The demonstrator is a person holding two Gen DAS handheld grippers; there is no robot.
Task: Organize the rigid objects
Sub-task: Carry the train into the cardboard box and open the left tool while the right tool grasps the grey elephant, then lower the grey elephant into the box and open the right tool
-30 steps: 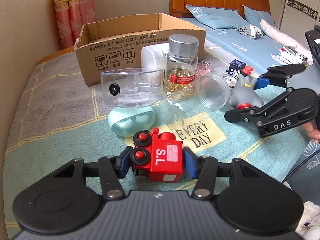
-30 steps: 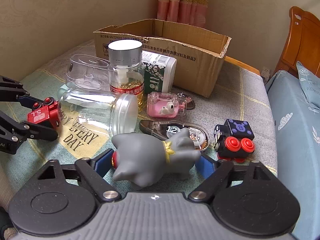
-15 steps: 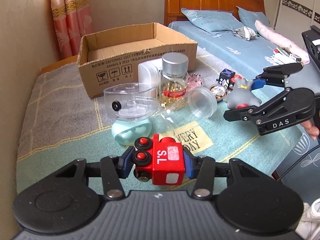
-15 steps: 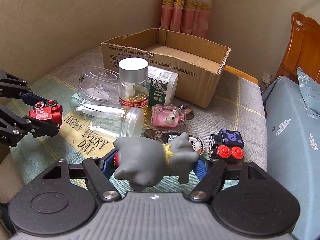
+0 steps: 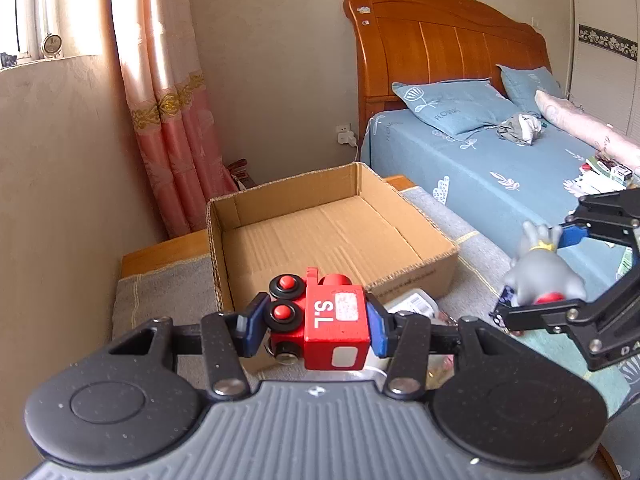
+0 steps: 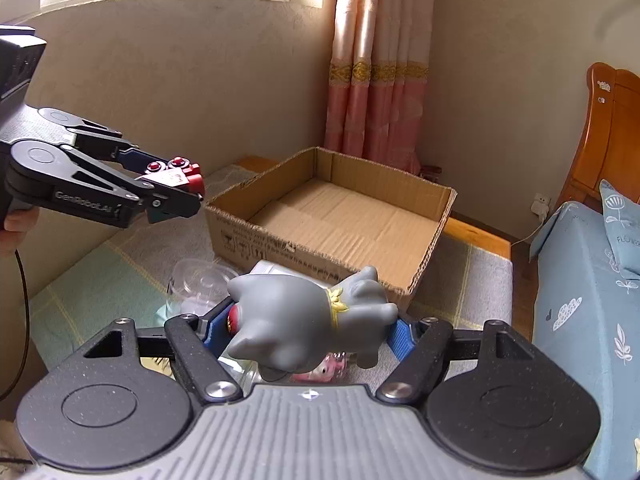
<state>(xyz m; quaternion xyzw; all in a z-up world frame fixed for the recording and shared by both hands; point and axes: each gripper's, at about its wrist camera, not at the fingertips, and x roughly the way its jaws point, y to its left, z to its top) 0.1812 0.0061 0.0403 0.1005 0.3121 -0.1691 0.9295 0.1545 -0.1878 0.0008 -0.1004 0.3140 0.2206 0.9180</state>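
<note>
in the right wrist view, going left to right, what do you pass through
Left gripper holding the red toy train → open brown cardboard box → orange wooden headboard with the blue-covered bed below it.

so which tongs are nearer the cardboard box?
Left, though not by much. The left tongs, shut on the red train, sit just short of the cardboard box; the right tongs, holding the grey toy, sit slightly further back.

The toy train [image 5: 328,326] and toy animal [image 6: 308,320] hang side by side before the cardboard box [image 5: 320,236].
</note>
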